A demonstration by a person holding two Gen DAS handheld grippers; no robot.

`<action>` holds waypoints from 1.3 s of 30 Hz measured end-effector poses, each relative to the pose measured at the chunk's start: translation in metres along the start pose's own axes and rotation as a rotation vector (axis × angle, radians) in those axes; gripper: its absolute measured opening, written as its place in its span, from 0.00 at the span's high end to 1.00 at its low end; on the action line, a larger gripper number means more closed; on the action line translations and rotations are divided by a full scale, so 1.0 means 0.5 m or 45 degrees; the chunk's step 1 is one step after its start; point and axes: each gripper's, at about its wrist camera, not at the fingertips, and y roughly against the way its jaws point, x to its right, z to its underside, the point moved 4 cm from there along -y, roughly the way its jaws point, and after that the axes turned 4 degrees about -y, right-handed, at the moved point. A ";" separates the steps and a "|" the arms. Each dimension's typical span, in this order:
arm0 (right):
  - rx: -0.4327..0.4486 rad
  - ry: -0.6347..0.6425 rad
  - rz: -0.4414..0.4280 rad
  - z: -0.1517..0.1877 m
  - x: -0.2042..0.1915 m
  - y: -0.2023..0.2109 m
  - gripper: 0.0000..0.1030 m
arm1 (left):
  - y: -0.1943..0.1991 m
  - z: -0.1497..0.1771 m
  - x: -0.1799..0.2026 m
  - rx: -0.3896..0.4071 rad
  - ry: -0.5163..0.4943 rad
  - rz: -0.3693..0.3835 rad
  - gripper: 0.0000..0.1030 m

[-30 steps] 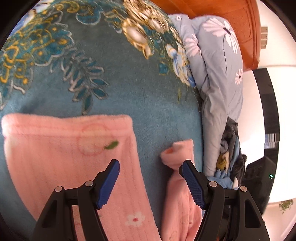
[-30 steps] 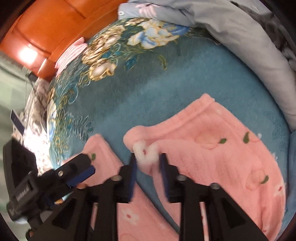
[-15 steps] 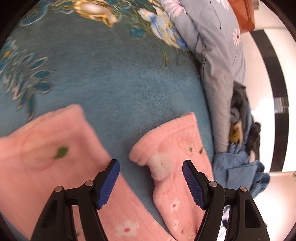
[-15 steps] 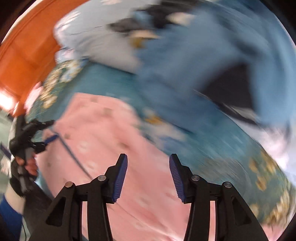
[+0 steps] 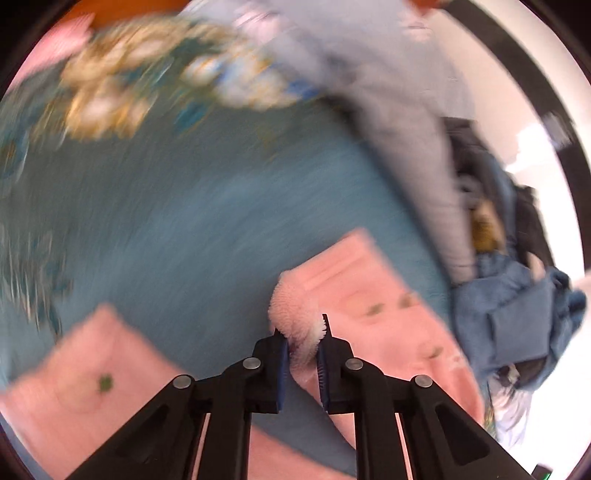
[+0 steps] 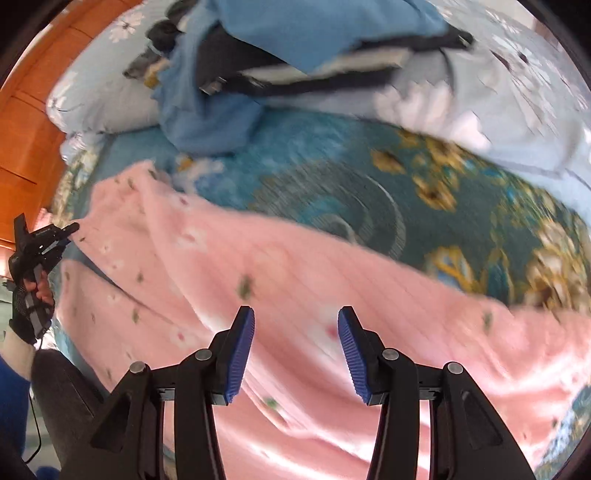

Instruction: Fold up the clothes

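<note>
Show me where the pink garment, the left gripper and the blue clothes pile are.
pink garment [image 6: 295,280], right wrist view, middle of the fabric.
left gripper [image 5: 301,354], left wrist view, between the fingertips.
blue clothes pile [image 6: 295,33], right wrist view, top fabric.

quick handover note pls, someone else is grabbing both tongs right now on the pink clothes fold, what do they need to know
Left tongs: shut on the fluffy cuff of the pink garment.
Right tongs: open, empty, hovering above the garment's wide pink stretch.
The pink garment lies spread on the teal floral blanket; a pile of blue and dark clothes sits beyond it against the grey flowered bedding.
Done: only the cuff is gripped. No finished fold shows.
Left: probably carry the cuff across, flatten, then complete the folds. Both views are blurred, so check the layout first.
</note>
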 end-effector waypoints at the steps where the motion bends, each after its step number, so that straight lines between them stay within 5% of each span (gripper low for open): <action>1: 0.007 0.027 -0.038 -0.021 -0.029 -0.013 0.53 | 0.013 -0.013 0.017 0.024 -0.040 0.003 0.86; 7: 0.023 0.270 -0.209 -0.141 -0.238 -0.102 0.53 | 0.012 -0.041 0.025 -0.015 -0.119 -0.076 0.86; 15: -0.106 0.411 -0.075 -0.209 -0.353 -0.223 0.53 | -0.011 0.001 -0.033 -0.109 -0.018 -0.090 0.86; 16: -0.115 0.395 -0.080 -0.210 -0.355 -0.228 0.56 | -0.011 0.001 -0.034 -0.112 -0.015 -0.086 0.86; 18: -0.134 0.355 -0.097 -0.214 -0.355 -0.231 0.95 | -0.011 0.002 -0.037 -0.116 -0.009 -0.077 0.86; 22: -0.087 0.288 -0.188 -0.242 -0.345 -0.179 0.96 | -0.006 -0.027 0.005 -0.084 -0.058 -0.030 0.86; 27: 0.270 0.277 -0.333 -0.311 -0.336 0.060 0.96 | 0.052 -0.117 0.093 0.144 -0.126 0.134 0.83; 28: 0.333 0.310 -0.368 -0.309 -0.342 0.107 0.96 | 0.059 -0.125 0.095 0.184 -0.115 0.134 0.78; 29: 0.376 0.357 -0.397 -0.299 -0.352 0.142 0.96 | 0.051 -0.126 0.088 0.179 -0.089 0.111 0.59; 31: 0.374 0.471 -0.426 -0.255 -0.385 0.161 0.96 | 0.009 -0.109 0.056 0.075 -0.002 0.060 0.35; 33: 0.281 0.591 -0.409 -0.193 -0.426 0.114 0.96 | -0.039 -0.074 0.015 -0.067 0.116 0.050 0.35; 37: 0.038 0.694 -0.406 -0.065 -0.471 -0.020 0.96 | -0.046 -0.001 -0.062 -0.133 0.277 0.087 0.37; 39: -0.056 0.709 -0.403 -0.009 -0.482 -0.077 0.96 | -0.036 0.021 -0.081 -0.146 0.358 0.190 0.37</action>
